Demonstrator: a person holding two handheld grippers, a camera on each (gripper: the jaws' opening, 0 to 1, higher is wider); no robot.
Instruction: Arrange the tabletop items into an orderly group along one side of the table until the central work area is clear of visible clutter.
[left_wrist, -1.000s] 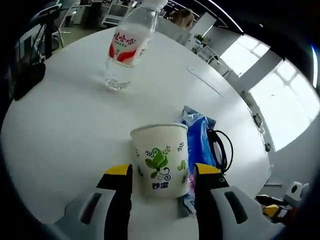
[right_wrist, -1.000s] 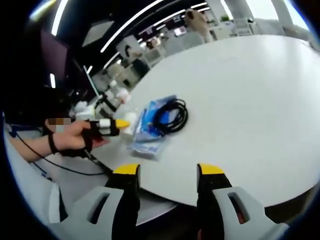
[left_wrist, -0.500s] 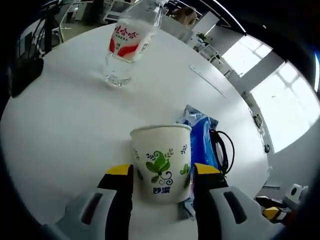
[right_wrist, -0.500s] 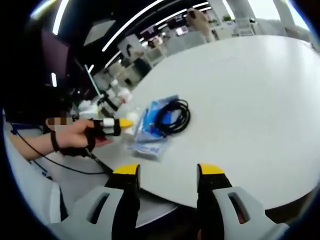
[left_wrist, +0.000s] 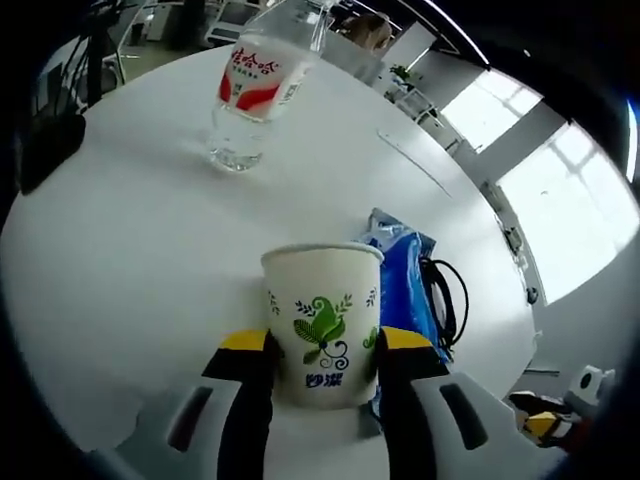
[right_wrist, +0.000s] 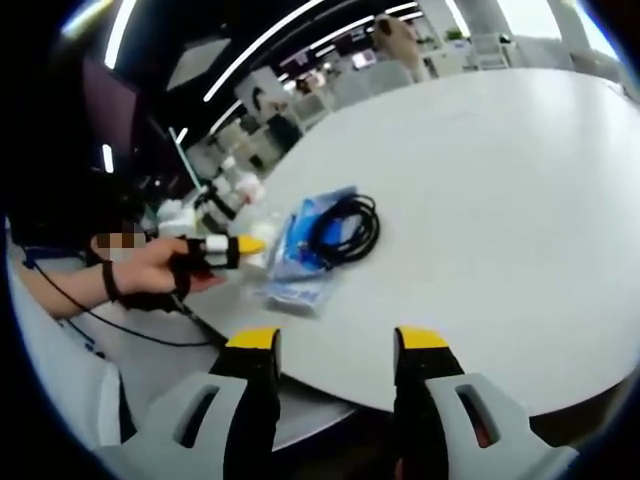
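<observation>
A white paper cup (left_wrist: 320, 320) with a green leaf print stands upright on the round white table (left_wrist: 130, 260). My left gripper (left_wrist: 325, 345) is shut on the cup, both yellow-tipped jaws pressing its sides. A blue plastic packet (left_wrist: 405, 285) lies just right of the cup, with a coiled black cable (left_wrist: 445, 300) on it. A clear water bottle (left_wrist: 250, 95) with a red label stands farther off. In the right gripper view, my right gripper (right_wrist: 335, 345) hangs open over the table's near edge, with packet (right_wrist: 305, 250) and cable (right_wrist: 345, 232) ahead-left, beside the hand-held left gripper (right_wrist: 235, 247).
A dark object (left_wrist: 50, 150) sits at the table's left edge, and a thin flat strip (left_wrist: 410, 165) lies on the far right part. A wide bare stretch of table (right_wrist: 500, 180) extends right of the packet. Office desks and chairs stand beyond.
The left gripper's jaws have drawn in against the paper cup's sides. The right gripper stays still and open.
</observation>
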